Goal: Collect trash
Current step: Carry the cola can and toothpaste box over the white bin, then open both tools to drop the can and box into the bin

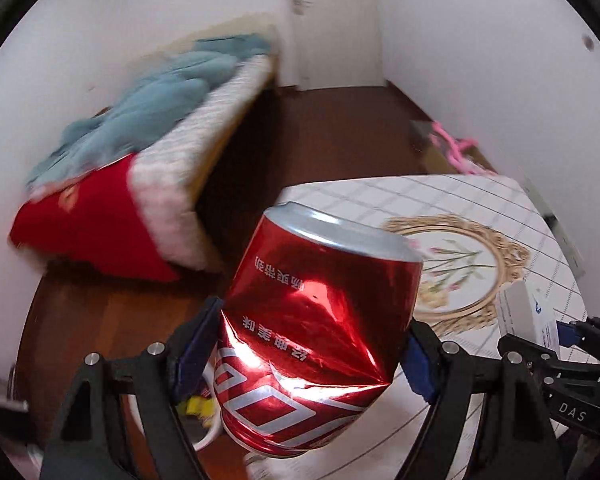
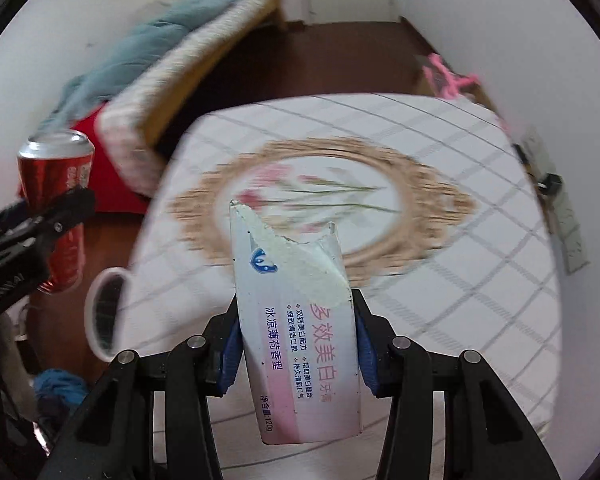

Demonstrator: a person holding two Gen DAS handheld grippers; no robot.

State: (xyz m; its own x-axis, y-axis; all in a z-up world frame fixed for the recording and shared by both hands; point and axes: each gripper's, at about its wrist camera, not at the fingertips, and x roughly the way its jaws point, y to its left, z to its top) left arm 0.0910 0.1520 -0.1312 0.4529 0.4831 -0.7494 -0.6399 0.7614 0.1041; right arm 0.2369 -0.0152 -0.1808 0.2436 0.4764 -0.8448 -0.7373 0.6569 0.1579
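My left gripper (image 1: 312, 344) is shut on a dented red soda can (image 1: 316, 320) and holds it in the air beside the table's left edge. The can also shows in the right wrist view (image 2: 60, 208), at the far left. My right gripper (image 2: 296, 344) is shut on a torn white and pink toothpaste box (image 2: 296, 336), held above the table. The box (image 1: 536, 312) and the right gripper (image 1: 548, 344) also show at the right edge of the left wrist view.
A table with a white checked cloth (image 2: 440, 280) and a floral oval print lies under the right gripper. A white ring-shaped rim (image 2: 108, 312) sits at its left edge. A bed with a blue blanket (image 1: 152, 100) and red cloth (image 1: 84, 216) stands left. Brown floor lies beyond.
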